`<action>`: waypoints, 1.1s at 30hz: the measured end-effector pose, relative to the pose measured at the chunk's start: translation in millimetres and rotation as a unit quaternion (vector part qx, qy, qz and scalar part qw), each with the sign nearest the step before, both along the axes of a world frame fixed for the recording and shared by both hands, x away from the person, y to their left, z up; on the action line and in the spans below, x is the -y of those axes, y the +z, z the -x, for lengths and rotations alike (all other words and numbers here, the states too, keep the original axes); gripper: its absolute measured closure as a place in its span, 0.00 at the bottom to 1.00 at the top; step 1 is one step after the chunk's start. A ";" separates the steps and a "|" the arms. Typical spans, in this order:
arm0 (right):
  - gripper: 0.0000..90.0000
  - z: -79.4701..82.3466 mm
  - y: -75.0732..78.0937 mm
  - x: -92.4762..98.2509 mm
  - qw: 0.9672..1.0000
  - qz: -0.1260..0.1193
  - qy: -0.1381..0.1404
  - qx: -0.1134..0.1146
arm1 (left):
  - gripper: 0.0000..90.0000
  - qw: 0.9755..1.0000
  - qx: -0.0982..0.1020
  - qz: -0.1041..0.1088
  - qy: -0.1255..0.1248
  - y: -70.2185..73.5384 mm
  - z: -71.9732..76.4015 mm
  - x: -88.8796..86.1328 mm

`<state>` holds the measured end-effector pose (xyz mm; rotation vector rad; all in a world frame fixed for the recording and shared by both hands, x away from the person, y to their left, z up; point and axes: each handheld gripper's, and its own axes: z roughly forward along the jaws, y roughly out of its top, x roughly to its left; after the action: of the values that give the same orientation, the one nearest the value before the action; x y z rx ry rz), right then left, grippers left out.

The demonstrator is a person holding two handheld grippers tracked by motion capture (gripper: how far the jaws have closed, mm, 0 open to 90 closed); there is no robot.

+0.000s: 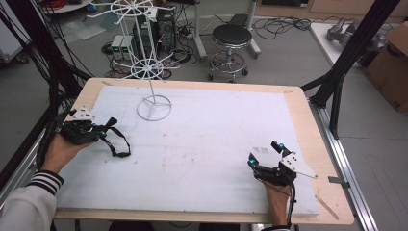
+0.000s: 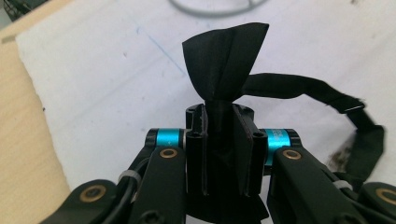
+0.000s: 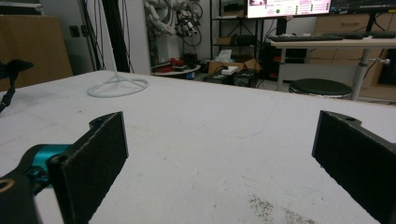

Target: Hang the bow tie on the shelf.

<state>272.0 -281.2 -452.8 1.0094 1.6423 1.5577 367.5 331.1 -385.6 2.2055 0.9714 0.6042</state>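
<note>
My left gripper sits at the table's left side and is shut on a black strap. In the left gripper view the black strap sticks up folded from between the closed jaws and loops away to the right onto the white sheet. My right gripper rests near the front right of the sheet, open, with nothing between its black pads. A white wire rack stand rises at the back left of the table; its ring base lies far ahead in the right gripper view.
A white sheet covers most of the wooden table. A round black stool and cables stand on the floor behind. Black frame posts rise at the right, and a cardboard box sits beyond them.
</note>
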 end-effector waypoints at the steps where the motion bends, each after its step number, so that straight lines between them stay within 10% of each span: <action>1: 0.03 0.1 0.0 -0.5 1.000 -0.001 0.000 0.000 | 0.85 1.000 0.000 0.000 0.000 0.0 0.0 0.0; 11: 0.03 0.4 -0.1 -0.8 1.000 0.002 0.000 -0.001 | 0.85 0.997 0.053 0.063 -0.006 13.9 6.9 -1.7; 18: 0.03 0.4 0.0 -0.8 1.000 0.002 0.000 -0.001 | 0.85 0.990 0.083 0.116 -0.017 21.7 10.0 -1.0; 33: 0.03 0.1 0.0 -0.6 1.000 0.001 -0.001 0.001 | 0.85 0.976 0.135 0.163 -0.042 47.2 12.3 16.5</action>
<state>272.0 -280.6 -452.8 1.0087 1.6410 1.5547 355.1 314.6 -338.5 1.8103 0.7693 0.6353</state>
